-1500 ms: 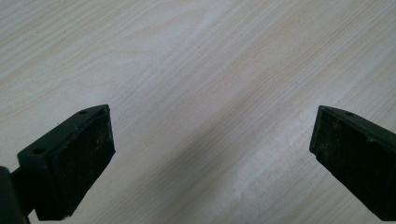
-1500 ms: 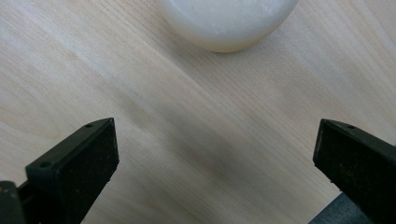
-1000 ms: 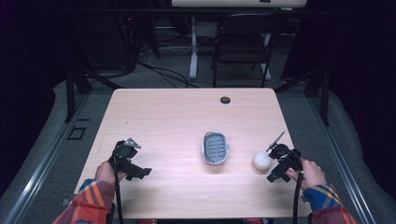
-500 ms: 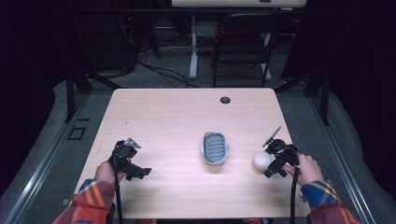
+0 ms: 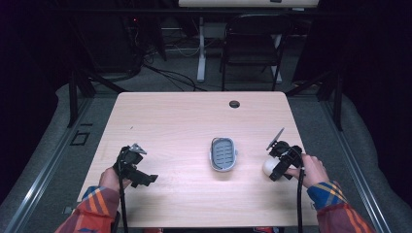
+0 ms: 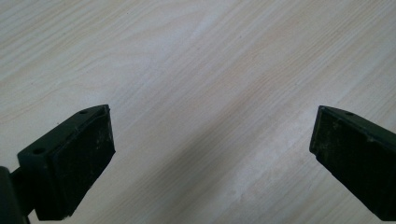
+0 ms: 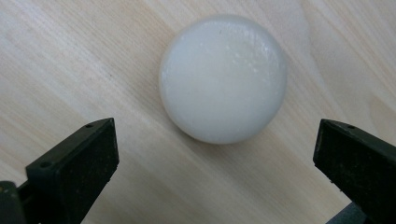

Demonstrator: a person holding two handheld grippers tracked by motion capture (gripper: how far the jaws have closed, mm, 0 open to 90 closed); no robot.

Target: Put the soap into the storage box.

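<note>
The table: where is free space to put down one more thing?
The table is bare between the round hole and the soap dish, and from the dish to the left gripper. It is crowded at the right, where the right gripper stands open by the white soap.

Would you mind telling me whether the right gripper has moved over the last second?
Yes. The right gripper has shifted left, toward the grey soap dish, closing on the white ball.

Ball (image 7: 223, 77): white, smooth, faintly glossy.
Surface (image 5: 184, 126): pale wood grain, matt.
Soap dish (image 5: 223, 154): grey plastic, ribbed.
Claw pads (image 7: 74, 175): black, matt, scuffed.
</note>
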